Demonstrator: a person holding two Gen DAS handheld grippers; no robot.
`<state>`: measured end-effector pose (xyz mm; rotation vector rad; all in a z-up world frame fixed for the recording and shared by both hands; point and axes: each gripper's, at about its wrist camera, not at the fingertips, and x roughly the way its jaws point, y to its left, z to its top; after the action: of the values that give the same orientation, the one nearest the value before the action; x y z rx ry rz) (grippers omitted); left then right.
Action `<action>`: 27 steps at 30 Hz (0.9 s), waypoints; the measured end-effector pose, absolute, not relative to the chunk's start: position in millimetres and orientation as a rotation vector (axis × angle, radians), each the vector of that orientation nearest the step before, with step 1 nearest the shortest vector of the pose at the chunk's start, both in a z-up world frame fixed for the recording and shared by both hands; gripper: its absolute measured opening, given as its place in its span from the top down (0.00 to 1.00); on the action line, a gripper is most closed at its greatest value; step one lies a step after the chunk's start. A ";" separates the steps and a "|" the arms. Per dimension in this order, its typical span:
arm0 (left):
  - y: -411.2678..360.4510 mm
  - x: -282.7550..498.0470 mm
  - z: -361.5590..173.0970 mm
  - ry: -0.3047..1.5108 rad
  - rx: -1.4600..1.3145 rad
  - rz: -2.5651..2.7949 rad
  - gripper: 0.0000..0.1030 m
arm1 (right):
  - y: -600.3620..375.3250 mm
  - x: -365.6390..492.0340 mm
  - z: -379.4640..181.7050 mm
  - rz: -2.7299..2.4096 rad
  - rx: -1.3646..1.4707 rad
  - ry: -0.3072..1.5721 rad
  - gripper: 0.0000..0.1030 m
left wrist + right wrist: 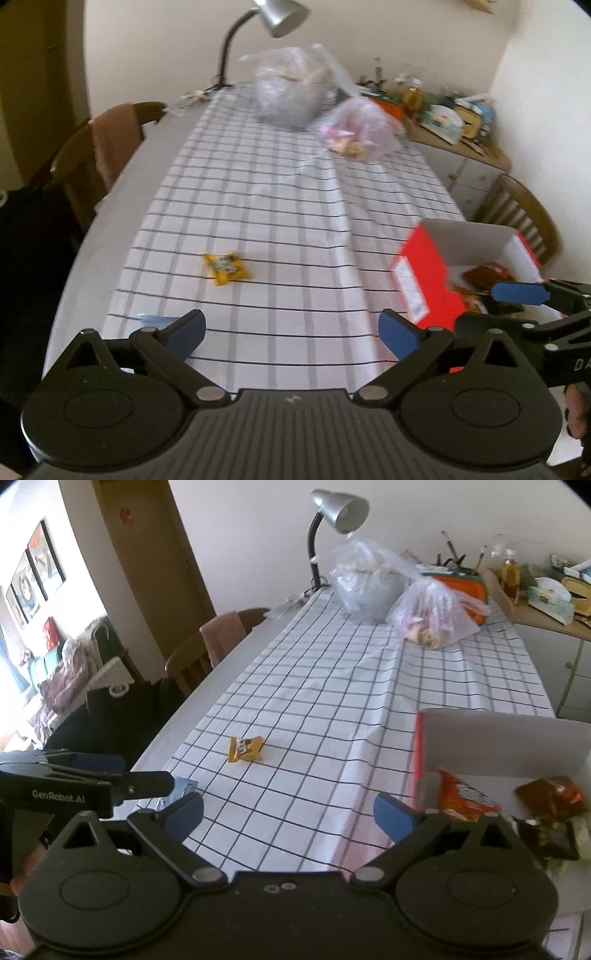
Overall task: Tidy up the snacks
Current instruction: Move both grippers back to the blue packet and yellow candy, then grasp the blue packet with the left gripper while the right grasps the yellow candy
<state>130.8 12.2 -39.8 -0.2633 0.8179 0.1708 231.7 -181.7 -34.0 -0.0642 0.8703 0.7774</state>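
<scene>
A yellow snack packet (226, 268) (245, 749) lies alone on the checked tablecloth (295, 206), ahead of both grippers. At the right stands a red box with a white inside (424, 284) (498, 734); it holds a brown packet (487, 275) (550, 794) and an orange packet (465, 797). My left gripper (291, 328) is open over the near cloth with nothing between its fingers. My right gripper (288, 808) is open too and holds nothing, just left of the box. A small bluish wrapper (155, 318) (183, 788) lies near the table's near left edge.
Two clear plastic bags (284, 92) (356, 129) sit at the far end by a silver desk lamp (340, 509). Wooden chairs stand at the left (110, 147) and right (524, 214). A cluttered sideboard (546, 590) lies beyond the table. A dark garment (110, 716) hangs at the left.
</scene>
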 end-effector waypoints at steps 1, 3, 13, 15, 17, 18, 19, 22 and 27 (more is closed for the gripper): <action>21.9 129.5 -44.0 0.823 -0.268 0.187 0.02 | -174.7 233.0 -36.1 0.778 -0.071 0.876 0.04; 38.3 127.6 -51.9 0.836 -0.276 0.218 0.02 | -159.4 235.2 -41.0 0.776 -0.085 0.889 0.04; 98.1 131.6 -99.3 0.917 -0.299 0.277 0.02 | -82.5 259.0 -74.8 0.758 -0.174 0.961 0.04; 104.6 135.6 -107.0 0.922 -0.294 0.294 0.02 | -68.8 265.5 -82.3 0.762 -0.197 0.975 0.04; 111.0 139.2 -114.4 0.931 -0.293 0.305 0.03 | -57.7 271.4 -89.4 0.764 -0.215 0.986 0.04; 114.2 141.4 -118.2 0.938 -0.298 0.306 0.03 | -51.9 274.4 -93.2 0.765 -0.221 0.992 0.04; 117.9 143.2 -122.0 0.945 -0.305 0.305 0.03 | -45.7 277.3 -97.3 0.767 -0.228 1.000 0.04; 125.7 149.6 -135.5 0.976 -0.312 0.306 0.03 | -28.4 285.5 -110.0 0.768 -0.257 1.016 0.04; 126.5 157.4 -157.1 1.030 -0.284 0.296 0.03 | -0.3 297.3 -131.8 0.766 -0.306 1.044 0.07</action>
<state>157.4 126.5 -157.1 -0.2836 1.0304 0.2962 297.3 -0.3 -131.8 -0.3065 1.0436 0.7658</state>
